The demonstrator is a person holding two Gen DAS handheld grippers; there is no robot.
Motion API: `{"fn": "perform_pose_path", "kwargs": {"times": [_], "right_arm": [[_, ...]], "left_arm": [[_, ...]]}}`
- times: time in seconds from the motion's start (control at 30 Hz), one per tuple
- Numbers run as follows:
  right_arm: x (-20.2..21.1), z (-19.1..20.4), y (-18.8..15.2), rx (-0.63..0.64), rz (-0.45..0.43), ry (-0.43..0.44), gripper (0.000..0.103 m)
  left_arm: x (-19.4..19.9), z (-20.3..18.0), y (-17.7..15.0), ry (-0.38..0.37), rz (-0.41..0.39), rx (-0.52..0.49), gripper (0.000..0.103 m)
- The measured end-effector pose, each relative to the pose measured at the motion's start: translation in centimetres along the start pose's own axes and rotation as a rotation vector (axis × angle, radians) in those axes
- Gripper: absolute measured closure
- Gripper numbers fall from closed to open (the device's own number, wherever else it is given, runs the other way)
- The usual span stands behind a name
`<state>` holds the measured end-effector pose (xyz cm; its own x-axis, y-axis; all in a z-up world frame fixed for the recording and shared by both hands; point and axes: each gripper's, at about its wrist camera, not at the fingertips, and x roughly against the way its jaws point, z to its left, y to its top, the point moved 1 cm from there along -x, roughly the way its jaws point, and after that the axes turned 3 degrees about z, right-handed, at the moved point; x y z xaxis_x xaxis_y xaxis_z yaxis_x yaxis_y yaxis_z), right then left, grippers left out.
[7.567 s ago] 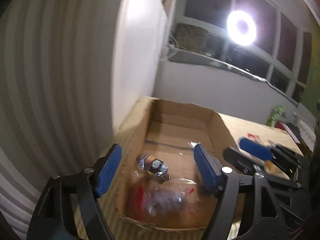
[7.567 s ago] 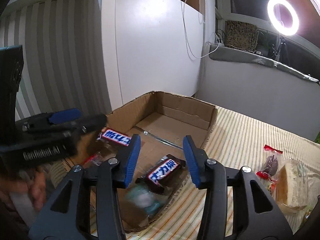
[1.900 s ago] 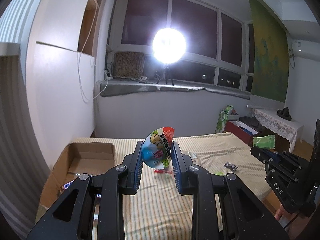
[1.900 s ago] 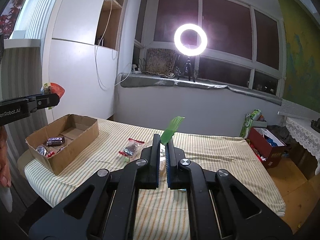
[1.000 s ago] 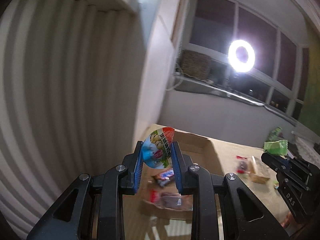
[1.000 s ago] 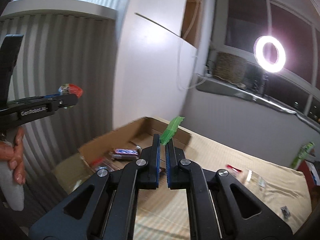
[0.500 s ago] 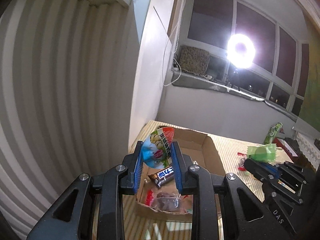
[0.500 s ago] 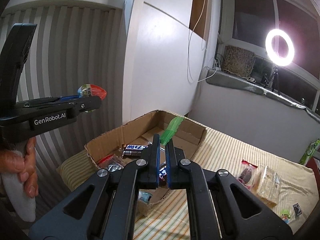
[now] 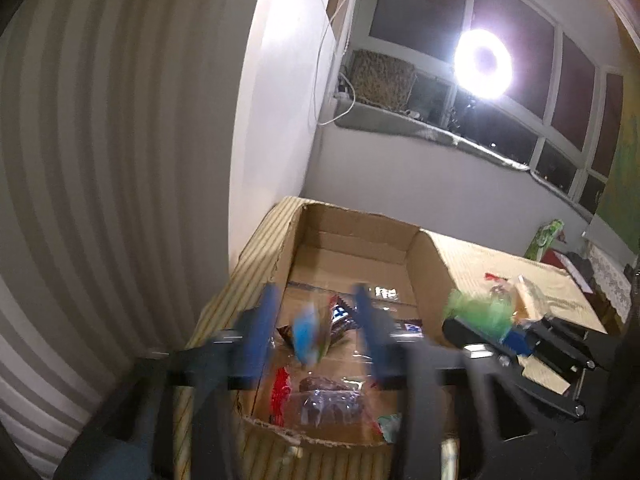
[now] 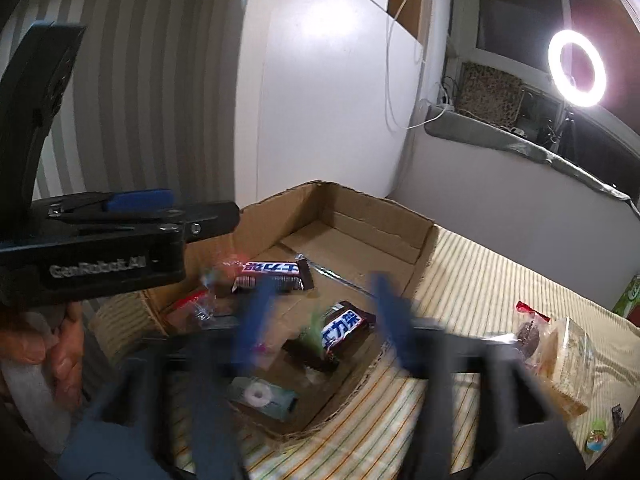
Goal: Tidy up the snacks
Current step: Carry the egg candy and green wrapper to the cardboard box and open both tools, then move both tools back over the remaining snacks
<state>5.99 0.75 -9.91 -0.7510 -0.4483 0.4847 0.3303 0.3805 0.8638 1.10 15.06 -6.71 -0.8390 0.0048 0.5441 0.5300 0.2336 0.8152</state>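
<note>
Left gripper (image 9: 316,320): angled down over cardboard box (image 9: 424,256), fingers just parted, blue-and-red snack packet (image 9: 308,336) loose between them. Right gripper (image 10: 324,320): likewise tilted, fingers just parted, green candy (image 10: 314,330) free, above box.

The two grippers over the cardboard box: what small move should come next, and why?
Probably lift both grippers back toward the loose snacks on the striped cloth. The left gripper and right gripper have just been opening; a blue-and-red packet and a green packet sit blurred between the spread jaws, unpressed, over the cardboard box. A sandwich pack waits outside.
</note>
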Motion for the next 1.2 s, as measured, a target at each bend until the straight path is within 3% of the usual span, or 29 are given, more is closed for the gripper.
{"fn": "perform_pose_path", "kwargs": {"times": [0.03, 0.07, 0.5, 0.77, 0.97, 1.2], "right_arm": [[0.0, -0.1, 0.0, -0.004, 0.000, -0.001, 0.030], [-0.1, -0.2, 0.0, -0.006, 0.003, -0.001, 0.030], [1.7, 3.1, 0.8, 0.045, -0.034, 0.035, 0.030], [3.0, 2.9, 0.9, 0.034, -0.062, 0.037, 0.030], [4.6, 0.8, -0.1, -0.014, -0.087, 0.016, 0.030], [8.5, -4.9, -3.1, -0.124, -0.124, -0.062, 0.030]], "left_arm": [[0.0, 0.1, -0.1, 0.007, -0.009, 0.005, 0.025], [0.1, 0.4, -0.1, 0.016, -0.024, 0.016, 0.024], [2.7, 2.8, 0.4, 0.047, -0.054, 0.086, 0.024], [3.9, 2.8, 0.6, 0.060, -0.075, 0.083, 0.024], [3.7, 1.1, 0.8, 0.058, -0.074, 0.051, 0.024], [3.3, -4.5, 0.8, 0.024, -0.067, -0.061, 0.024]]}}
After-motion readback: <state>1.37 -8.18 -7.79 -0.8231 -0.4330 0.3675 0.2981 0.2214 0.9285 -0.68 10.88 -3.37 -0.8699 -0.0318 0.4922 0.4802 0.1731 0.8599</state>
